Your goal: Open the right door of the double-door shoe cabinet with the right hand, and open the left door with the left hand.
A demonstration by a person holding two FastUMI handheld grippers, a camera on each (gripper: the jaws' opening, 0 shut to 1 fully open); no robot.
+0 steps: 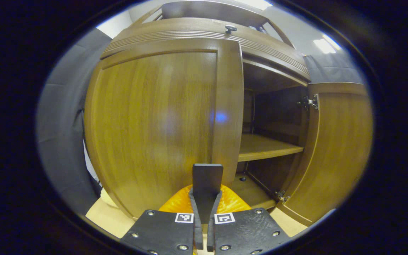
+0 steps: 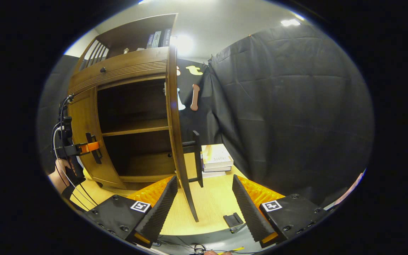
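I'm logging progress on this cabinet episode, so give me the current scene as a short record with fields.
right door: swung open, its handle between the right claw's spread fingers, untouched
left door: closed
left claw: fingers shut on the left door's handle
right claw: open
cabinet interior: shelf bare
beside cabinet: stack of books on the table
task left: pull the left door open
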